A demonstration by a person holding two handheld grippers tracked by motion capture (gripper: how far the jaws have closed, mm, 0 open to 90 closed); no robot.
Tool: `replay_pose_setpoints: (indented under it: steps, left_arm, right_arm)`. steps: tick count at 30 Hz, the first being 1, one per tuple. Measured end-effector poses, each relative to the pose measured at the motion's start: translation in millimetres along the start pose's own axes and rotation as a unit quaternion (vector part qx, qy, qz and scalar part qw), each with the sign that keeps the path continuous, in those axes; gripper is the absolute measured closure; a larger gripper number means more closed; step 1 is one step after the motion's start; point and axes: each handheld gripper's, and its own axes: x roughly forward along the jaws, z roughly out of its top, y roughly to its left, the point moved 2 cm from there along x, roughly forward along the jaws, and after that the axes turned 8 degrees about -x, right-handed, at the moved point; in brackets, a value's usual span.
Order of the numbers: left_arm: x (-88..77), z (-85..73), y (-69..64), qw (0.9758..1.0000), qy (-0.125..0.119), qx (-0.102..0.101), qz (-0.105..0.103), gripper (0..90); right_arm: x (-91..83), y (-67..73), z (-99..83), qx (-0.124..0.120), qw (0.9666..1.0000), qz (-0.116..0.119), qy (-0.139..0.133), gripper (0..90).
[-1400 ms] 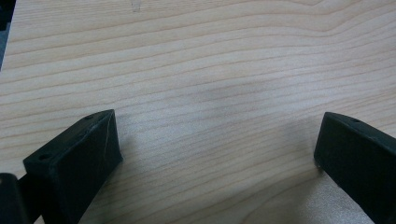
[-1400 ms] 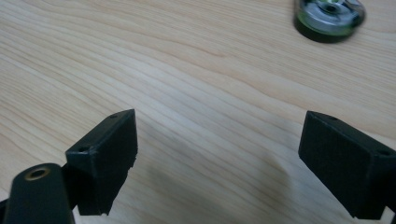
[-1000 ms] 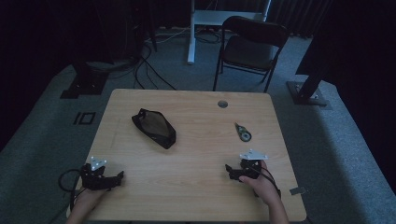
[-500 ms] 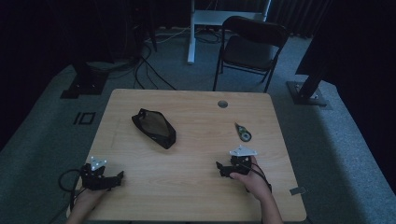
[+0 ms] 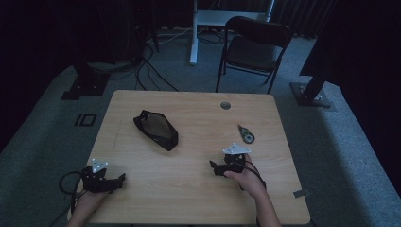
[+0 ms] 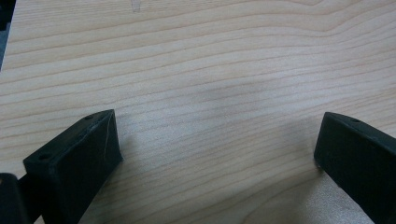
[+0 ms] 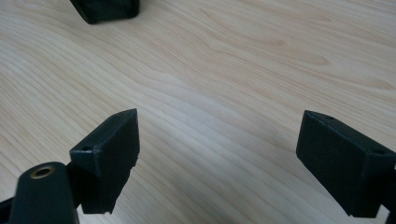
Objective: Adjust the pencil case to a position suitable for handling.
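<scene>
- right gripper (image 5: 213, 168) low over the table (image 5: 198, 198), right of centre, held in the person's right hand (image 5: 246, 177); jaws point left toward table middle
- right gripper view: its two black jaws stand wide apart, nothing between them, bare wood grain under the gap (image 7: 217, 140)
- grey three-cornered plate (image 5: 236, 149) sits on top of the right gripper, cable trails back over the hand
- left gripper (image 5: 120, 178) near the front left corner of the table, held in left hand (image 5: 90, 198), jaws point right
- left gripper view: jaws spread wide too, holding nothing, just wood between them (image 6: 217, 140)
- cable loops off the left gripper past the table edge
- black pouch (image 5: 156, 129) lies flat on the table, left of centre, angled, well apart from both grippers; nearer the right gripper's line of aim than the left's
- dark corner of the pouch shows at the top edge of the right gripper view (image 7: 106, 9), far from the jaws
- small green-and-white item (image 5: 246, 134), maybe a tape roll, too small to tell, lies just beyond the right gripper toward the far right side, not touching it
- round grommet hole (image 5: 225, 105) at far edge of table
- black chair (image 5: 255, 45) beyond the table, on grey carpet
</scene>
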Motion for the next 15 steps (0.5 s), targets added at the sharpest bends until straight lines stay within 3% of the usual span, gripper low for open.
replay_pose_setpoints:
  steps: [15]
  left_arm:
    - [-0.1, 0.0, 0.0, 1.0000, 0.000, 0.000, 0.000, 0.5]
  right_arm:
    - [21.9, 25.1, 28.1, -0.029, 0.9989, 0.033, -0.017, 13.9]
